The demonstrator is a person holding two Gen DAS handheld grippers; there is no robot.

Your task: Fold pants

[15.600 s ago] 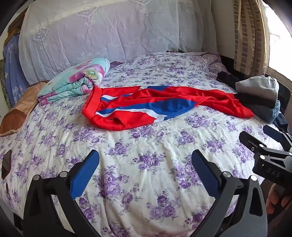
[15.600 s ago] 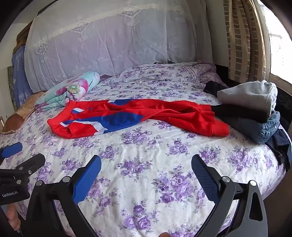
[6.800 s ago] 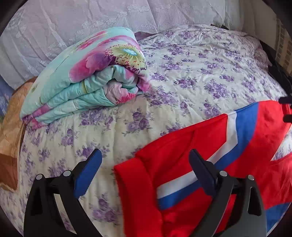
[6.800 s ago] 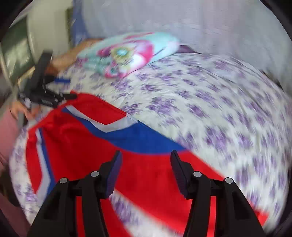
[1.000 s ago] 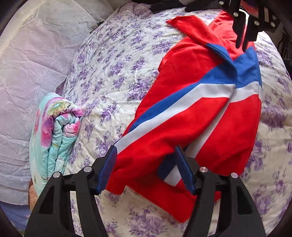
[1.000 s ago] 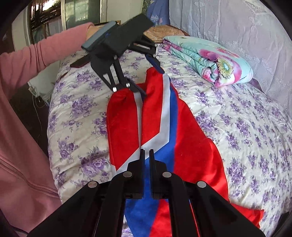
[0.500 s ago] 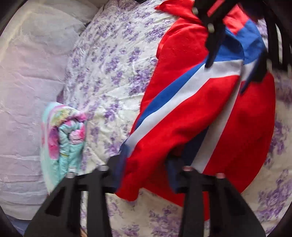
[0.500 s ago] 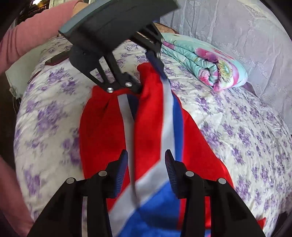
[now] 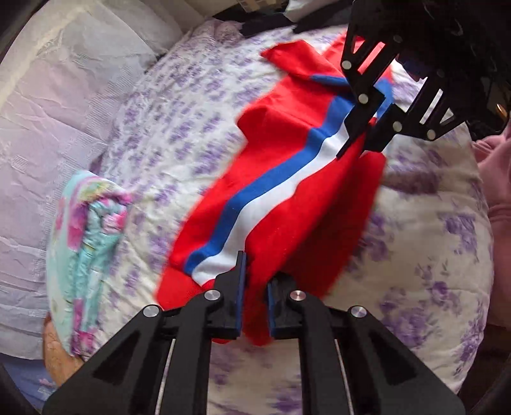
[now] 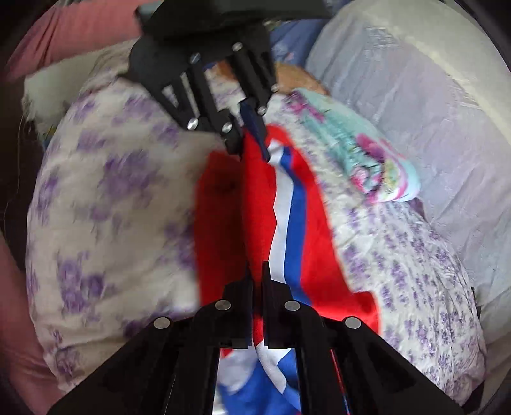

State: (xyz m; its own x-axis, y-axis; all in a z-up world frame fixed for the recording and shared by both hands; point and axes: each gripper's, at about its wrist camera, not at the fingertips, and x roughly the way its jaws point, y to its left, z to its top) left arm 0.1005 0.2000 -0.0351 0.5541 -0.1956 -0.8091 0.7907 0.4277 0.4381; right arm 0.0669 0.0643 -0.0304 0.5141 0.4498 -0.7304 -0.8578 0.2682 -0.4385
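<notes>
The red pants (image 9: 287,210) with a blue and white stripe hang stretched between my two grippers above the flowered bed. My left gripper (image 9: 254,271) is shut on one end of the pants. My right gripper (image 10: 256,271) is shut on the other end of the pants (image 10: 306,230). In the left wrist view the right gripper (image 9: 357,143) pinches the far end. In the right wrist view the left gripper (image 10: 246,140) pinches the far end. The views are motion-blurred.
A folded turquoise floral blanket (image 9: 86,236) lies on the bed sheet (image 9: 431,255) near the lace-covered headboard (image 9: 57,95); it also shows in the right wrist view (image 10: 361,150). The person's pink sleeve (image 9: 495,178) is at the right. Dark clothes (image 9: 265,22) lie at the far edge.
Both grippers have closed on the pants; the right one had opened briefly. The pants are lifted and pulled taut between them, and both views have swung fast.
</notes>
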